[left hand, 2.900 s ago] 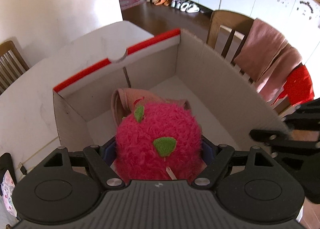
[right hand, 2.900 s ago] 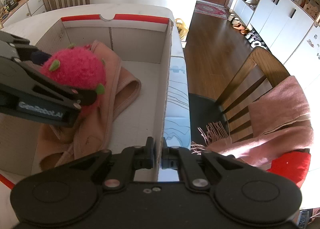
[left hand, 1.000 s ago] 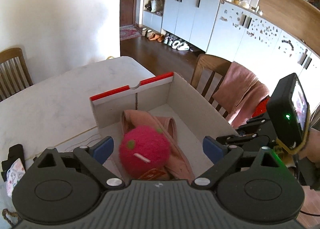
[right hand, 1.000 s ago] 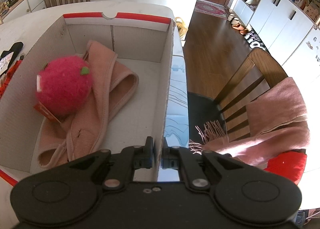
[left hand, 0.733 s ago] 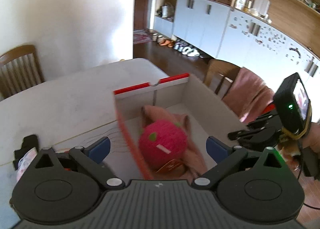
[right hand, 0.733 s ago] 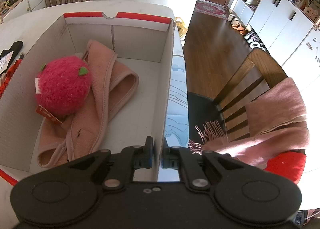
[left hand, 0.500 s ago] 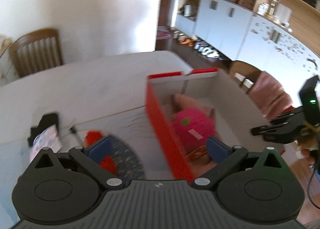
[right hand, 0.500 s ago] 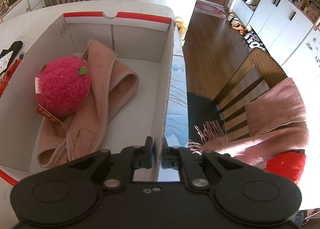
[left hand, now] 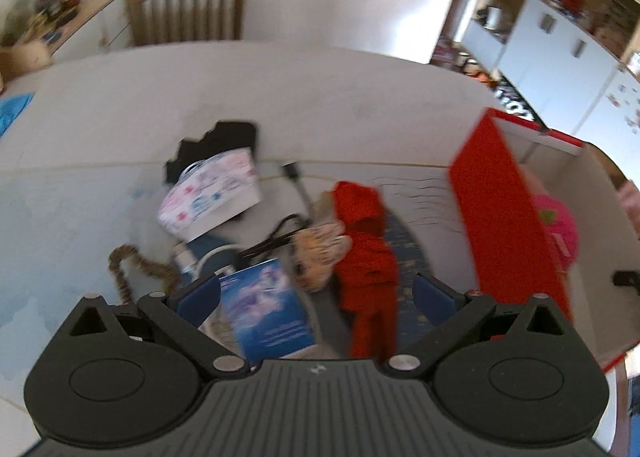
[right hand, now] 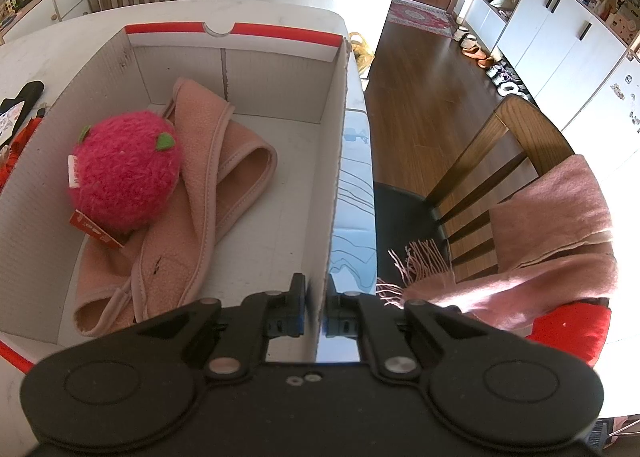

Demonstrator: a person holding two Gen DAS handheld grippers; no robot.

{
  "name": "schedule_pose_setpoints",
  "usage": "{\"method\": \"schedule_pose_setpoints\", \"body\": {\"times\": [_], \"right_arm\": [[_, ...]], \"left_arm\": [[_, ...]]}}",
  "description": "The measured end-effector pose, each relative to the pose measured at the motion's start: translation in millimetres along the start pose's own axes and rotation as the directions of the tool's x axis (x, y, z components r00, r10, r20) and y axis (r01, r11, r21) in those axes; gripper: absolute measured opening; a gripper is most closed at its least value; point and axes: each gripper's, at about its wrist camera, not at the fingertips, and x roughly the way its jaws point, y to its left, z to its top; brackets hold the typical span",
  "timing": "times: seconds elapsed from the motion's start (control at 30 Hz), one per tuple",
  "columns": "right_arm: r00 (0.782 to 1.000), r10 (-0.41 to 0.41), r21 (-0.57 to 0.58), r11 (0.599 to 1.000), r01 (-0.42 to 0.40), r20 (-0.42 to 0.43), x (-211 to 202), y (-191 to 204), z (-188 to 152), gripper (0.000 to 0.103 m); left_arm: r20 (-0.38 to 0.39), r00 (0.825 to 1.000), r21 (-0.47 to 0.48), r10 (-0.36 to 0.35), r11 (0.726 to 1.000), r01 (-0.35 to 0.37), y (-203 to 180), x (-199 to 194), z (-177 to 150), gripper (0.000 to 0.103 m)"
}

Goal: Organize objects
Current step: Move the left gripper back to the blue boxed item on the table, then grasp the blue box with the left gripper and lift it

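Plush fruit [right hand: 122,171], pink and fuzzy with green leaf bits, sits inside the cardboard box [right hand: 280,69] on a folded pink cloth [right hand: 208,193]; only the right wrist view shows it sharply, with a red tag whose print is too small to read. Left wrist view, blurred, shows the table [left hand: 280,97] beside the box: a red garment [left hand: 366,253], a blue packet [left hand: 268,313], a black cable [left hand: 276,239]. Right gripper [right hand: 316,311] is clamped on the box's side wall. Left gripper [left hand: 316,293] hovers spread wide, holding nothing.
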Motion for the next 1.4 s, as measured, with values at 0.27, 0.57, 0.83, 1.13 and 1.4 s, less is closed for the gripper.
{"method": "schedule_pose_setpoints", "body": {"times": [0.27,0.57,0.83,1.13,1.4], "right_arm": [[1.000,-0.005,-0.001,1.000,0.005,-0.003,-2,2,-1,0.007],[1.000,-0.008,-0.002,1.000,0.008,-0.004,-1,4,1,0.007],[1.000,-0.011,-0.005,1.000,0.011,-0.004,-1,5,1,0.007],[1.000,-0.013,-0.005,1.000,0.013,-0.004,0,5,1,0.007],[1.000,-0.014,-0.007,1.000,0.014,-0.004,0,5,1,0.007]], "left_arm": [[-0.081,0.996,-0.058,0.043,0.997,-0.047,22,30,-7,0.102],[-0.123,0.987,-0.051,0.104,0.993,-0.111,30,52,-15,0.101],[-0.120,0.989,-0.047,0.092,0.994,-0.098,29,55,-18,0.076],[-0.098,0.992,-0.050,0.076,0.995,-0.081,30,45,-17,0.053],[-0.071,0.996,-0.020,0.052,0.998,-0.054,23,28,-18,0.050]]}}
